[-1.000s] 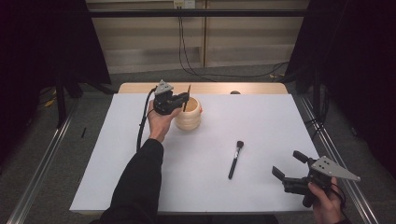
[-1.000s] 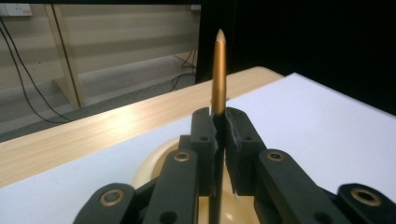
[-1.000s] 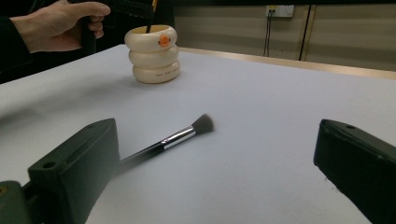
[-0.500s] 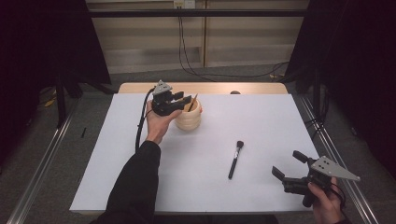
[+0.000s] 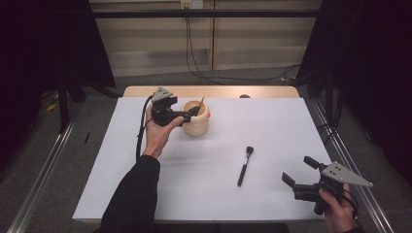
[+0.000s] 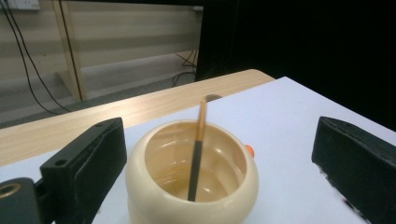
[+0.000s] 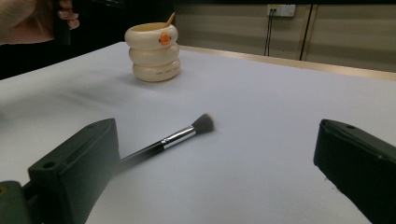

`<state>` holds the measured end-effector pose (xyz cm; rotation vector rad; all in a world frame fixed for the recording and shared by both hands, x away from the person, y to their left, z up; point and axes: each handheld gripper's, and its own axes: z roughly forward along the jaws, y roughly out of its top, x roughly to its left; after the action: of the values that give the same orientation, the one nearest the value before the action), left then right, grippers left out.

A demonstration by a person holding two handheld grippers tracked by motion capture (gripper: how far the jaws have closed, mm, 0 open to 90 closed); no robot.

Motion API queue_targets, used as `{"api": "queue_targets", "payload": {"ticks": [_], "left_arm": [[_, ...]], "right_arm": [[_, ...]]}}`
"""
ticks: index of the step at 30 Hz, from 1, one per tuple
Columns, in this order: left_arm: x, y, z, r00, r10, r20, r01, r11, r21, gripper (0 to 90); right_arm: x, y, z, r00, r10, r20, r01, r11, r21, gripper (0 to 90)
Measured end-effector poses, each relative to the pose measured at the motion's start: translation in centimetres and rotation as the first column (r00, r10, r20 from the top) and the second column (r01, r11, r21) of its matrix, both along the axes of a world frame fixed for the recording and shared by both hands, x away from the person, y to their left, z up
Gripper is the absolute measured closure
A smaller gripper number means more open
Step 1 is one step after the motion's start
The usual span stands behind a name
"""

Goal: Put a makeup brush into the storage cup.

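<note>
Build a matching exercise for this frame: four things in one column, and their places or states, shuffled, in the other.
Things:
1. cream cup
2. slim brush
3. black makeup brush
4. right gripper

Places or states:
A. lying flat on the white table cover
B. standing tilted inside the cup
C. held low at the table's near right corner, jaws open and bare
D. between the open jaws of the left gripper

Pairs: 1-D, 2-B, 3-A, 4-C

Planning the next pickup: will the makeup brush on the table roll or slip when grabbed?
The makeup brush probably rolls if nudged: its handle looks round. The glossy handle and metal ferrule may slip. It looks light and stiff, bristles soft.
</note>
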<state>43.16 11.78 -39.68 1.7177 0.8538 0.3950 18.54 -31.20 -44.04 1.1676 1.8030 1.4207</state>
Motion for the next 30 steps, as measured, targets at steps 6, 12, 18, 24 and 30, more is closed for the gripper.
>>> {"api": "queue_targets", "payload": {"ticks": [6,12,18,24,30], "left_arm": [[-1.3,0.6,0.1,0.9996,0.003,0.029,-0.003,0.9999,0.010,2.2],[-2.6,1.2,-0.5,0.9995,0.010,0.030,-0.010,0.9996,0.026,1.2],[-3.6,2.1,-1.0,0.9999,0.008,0.008,-0.008,1.0000,0.003,1.8],[-5.1,2.6,-0.8,0.9994,0.000,0.035,0.000,0.9999,0.014,1.9],[-7.0,2.8,-0.1,0.9977,-0.032,0.059,0.031,0.9992,0.027,1.6]], "right_arm": [[0.0,0.1,0.0,1.0000,-0.001,0.004,0.001,1.0000,-0.005,0.0],[0.0,0.2,0.0,1.0000,-0.003,0.004,0.003,1.0000,-0.006,0.0],[0.0,0.2,0.1,1.0000,0.000,0.002,0.001,1.0000,-0.007,0.0],[0.0,0.1,0.0,1.0000,0.000,0.003,0.000,1.0000,-0.006,0.0],[0.0,0.1,0.1,1.0000,0.001,0.003,-0.001,1.0000,-0.006,0.0]]}}
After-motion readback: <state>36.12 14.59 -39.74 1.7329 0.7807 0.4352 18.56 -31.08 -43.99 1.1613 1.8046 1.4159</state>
